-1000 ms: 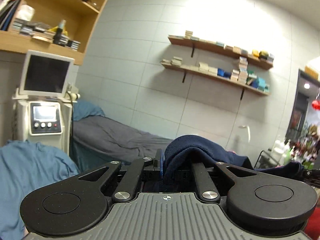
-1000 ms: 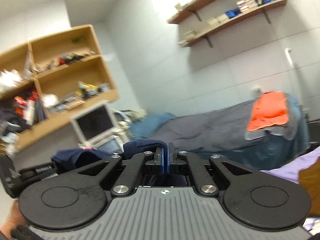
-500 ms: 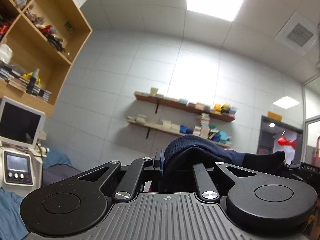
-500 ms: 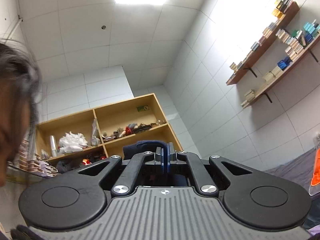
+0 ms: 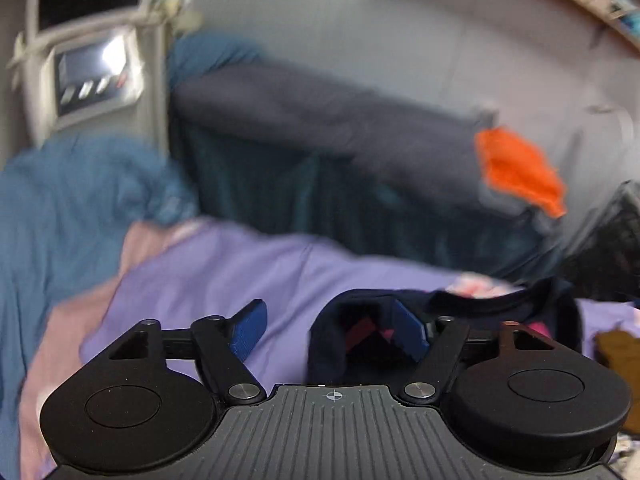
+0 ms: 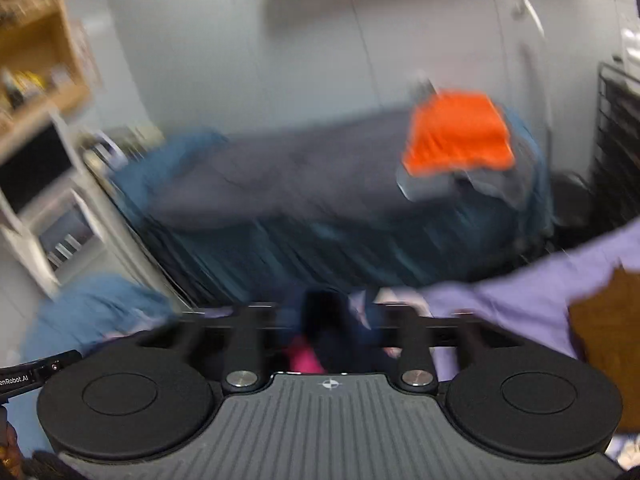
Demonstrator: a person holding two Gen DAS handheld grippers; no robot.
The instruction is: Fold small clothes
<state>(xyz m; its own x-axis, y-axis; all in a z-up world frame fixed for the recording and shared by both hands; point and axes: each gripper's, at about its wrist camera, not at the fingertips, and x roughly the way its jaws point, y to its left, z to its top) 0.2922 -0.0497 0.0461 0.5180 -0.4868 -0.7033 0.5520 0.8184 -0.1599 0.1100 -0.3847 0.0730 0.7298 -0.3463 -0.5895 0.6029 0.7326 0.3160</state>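
Note:
A small navy garment (image 5: 500, 306) with pink inside lies on the purple sheet (image 5: 240, 280). My left gripper (image 5: 332, 330) is open, and a fold of the navy cloth hangs over its right finger (image 5: 408, 332). In the blurred right wrist view my right gripper (image 6: 332, 312) has its jaws spread, with the navy garment (image 6: 328, 332) bunched between and under them; its pink part (image 6: 304, 360) shows near the palm.
A bed with a grey cover (image 5: 320, 116) and an orange cloth (image 5: 516, 168) stands behind. A white machine with a screen (image 5: 92, 76) is at the left, beside blue bedding (image 5: 72, 200). A brown cloth (image 6: 604, 320) lies at the right, and a black rack (image 6: 620, 140) stands beyond.
Both grippers were shut on the navy garment and raised toward the ceiling. They have swung down to the purple sheet and both have opened, letting the garment go.

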